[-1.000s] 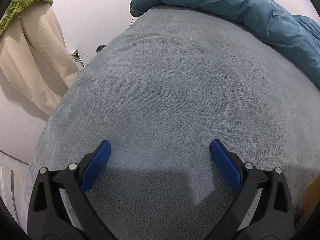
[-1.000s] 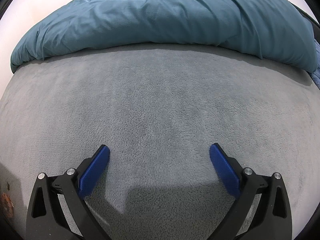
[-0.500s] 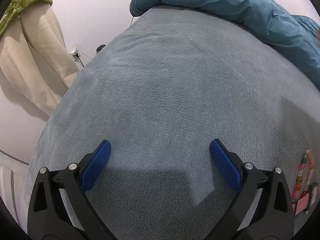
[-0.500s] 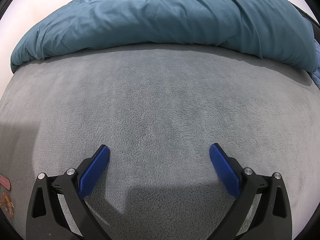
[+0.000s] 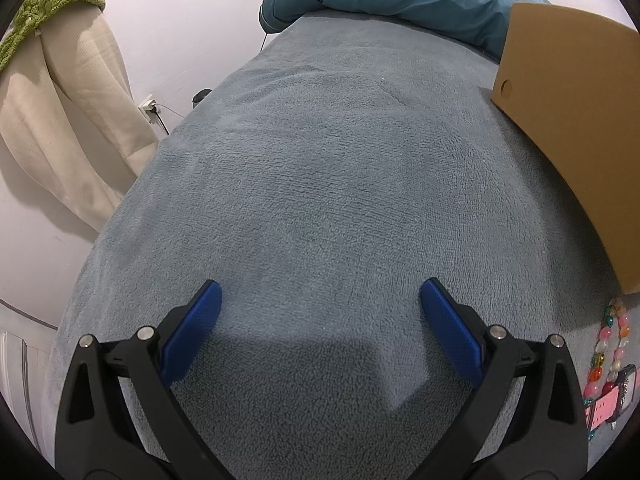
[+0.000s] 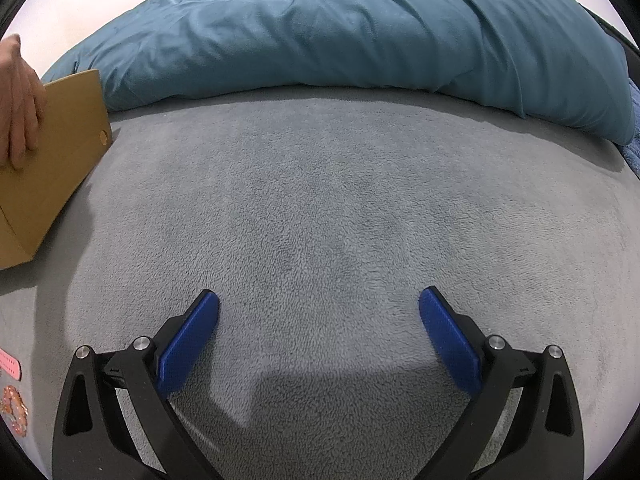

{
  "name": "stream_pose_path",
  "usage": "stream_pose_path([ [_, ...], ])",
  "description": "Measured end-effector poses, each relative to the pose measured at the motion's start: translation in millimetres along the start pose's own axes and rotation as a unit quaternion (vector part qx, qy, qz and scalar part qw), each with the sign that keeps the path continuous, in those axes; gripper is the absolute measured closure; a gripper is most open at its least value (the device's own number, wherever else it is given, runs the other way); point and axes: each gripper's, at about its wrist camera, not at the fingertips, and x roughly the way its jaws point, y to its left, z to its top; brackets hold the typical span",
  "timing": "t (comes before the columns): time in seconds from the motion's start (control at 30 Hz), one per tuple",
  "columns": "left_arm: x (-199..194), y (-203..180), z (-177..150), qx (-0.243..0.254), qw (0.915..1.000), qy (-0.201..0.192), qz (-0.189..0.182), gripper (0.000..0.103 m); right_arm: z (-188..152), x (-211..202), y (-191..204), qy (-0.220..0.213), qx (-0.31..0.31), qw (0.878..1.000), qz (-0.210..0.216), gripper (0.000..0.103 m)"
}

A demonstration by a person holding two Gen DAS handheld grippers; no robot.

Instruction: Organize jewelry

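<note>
A string of colourful round beads (image 5: 614,344) and a pink strap (image 5: 600,412) lie on the fuzzy grey blanket (image 5: 340,180), at the far right of the left view. Just past them sits a plain brown cardboard box (image 5: 576,120). A bare hand (image 6: 18,104) rests on top of the box. The left gripper (image 5: 320,298) and the right gripper (image 6: 319,304) both have their blue pads wide apart, holding nothing. A puffy teal duvet (image 6: 340,28) is heaped behind.
</note>
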Motion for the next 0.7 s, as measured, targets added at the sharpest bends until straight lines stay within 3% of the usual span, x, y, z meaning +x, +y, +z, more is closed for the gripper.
stream_pose_path([
  [0.7,1.2,-1.8,-1.4,-0.002,1.0000,0.000,-0.001,0.007,-1.9,-0.7,-0.5,-0.003,0.001,1.000,0.001,0.006],
])
